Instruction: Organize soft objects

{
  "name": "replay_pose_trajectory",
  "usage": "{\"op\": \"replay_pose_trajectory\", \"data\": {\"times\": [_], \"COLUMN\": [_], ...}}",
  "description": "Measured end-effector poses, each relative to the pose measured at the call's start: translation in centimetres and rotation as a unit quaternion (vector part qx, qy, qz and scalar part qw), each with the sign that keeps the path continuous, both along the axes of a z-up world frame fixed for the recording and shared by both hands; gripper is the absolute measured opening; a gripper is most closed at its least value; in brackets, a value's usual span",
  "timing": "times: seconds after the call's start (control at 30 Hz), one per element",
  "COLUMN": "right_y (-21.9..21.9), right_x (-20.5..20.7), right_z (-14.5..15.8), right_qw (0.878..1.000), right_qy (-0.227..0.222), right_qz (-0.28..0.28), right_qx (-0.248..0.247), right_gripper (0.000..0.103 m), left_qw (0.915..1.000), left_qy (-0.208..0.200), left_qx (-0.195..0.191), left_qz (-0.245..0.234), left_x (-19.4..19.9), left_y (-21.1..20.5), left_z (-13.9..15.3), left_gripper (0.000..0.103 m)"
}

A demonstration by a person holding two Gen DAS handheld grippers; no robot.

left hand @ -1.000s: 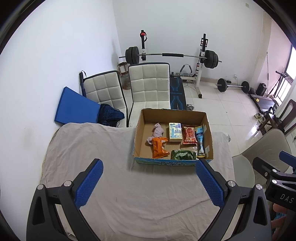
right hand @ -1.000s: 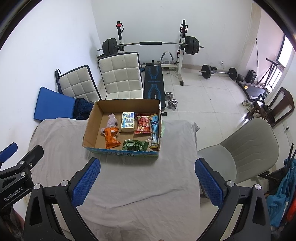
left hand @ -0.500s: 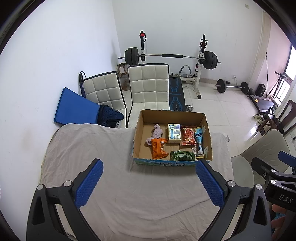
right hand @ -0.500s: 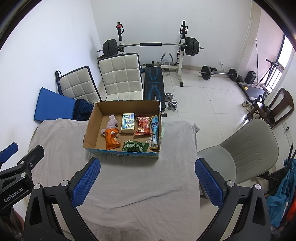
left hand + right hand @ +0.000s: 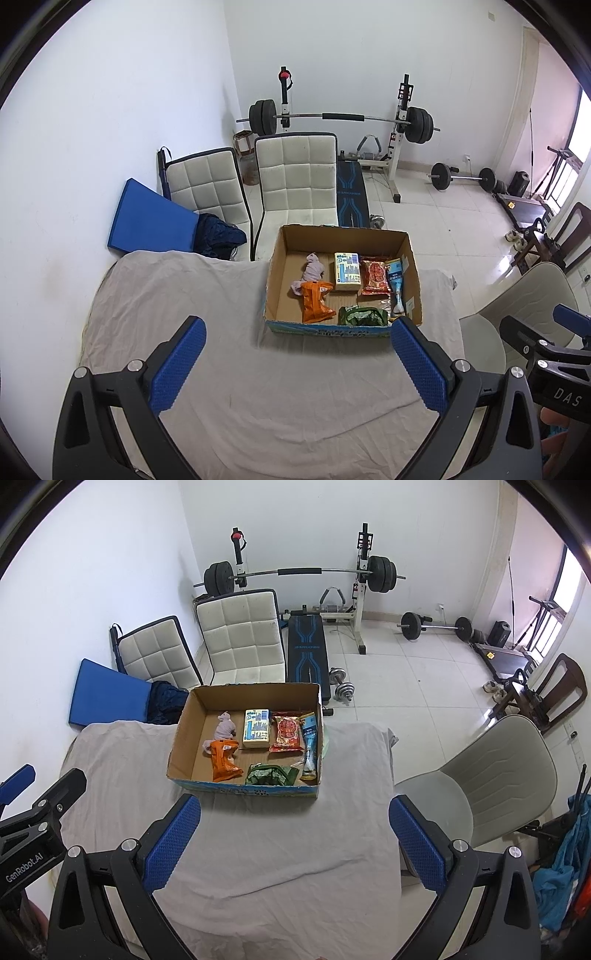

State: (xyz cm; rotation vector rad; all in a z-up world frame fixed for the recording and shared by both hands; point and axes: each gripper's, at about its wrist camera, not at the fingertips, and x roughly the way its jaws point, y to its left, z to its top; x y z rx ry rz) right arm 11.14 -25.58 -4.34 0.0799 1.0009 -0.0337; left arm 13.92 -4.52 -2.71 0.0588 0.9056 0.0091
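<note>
An open cardboard box stands on the far side of a cloth-covered table. Inside lie a pink cloth, an orange packet, a yellow tissue pack, a red snack bag, a blue packet and a green packet. My left gripper is open and empty above the near table. My right gripper is open and empty beside it.
Two white padded chairs and a blue mat stand behind the table. A barbell rack and weights are at the back wall. A grey chair stands right of the table.
Both grippers have drawn back and up slightly, so the box looks a little smaller and farther. Nothing on the table moved.
</note>
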Motion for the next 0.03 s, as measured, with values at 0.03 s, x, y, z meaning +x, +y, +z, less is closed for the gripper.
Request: {"op": "replay_pose_trajectory", "data": {"times": [0.03], "right_y": [0.02], "right_x": [0.01], "right_z": [0.0], "right_qw": [1.0], "right_qy": [0.0], "right_qz": [0.0], "right_qx": [0.0], "right_gripper": [0.103], "left_qw": [1.0], "left_qy": [0.0], "left_qx": [0.0], "left_qz": [-0.001], "left_x": [0.0], "left_y": [0.01], "left_z": [0.0], "left_gripper": [0.103]}}
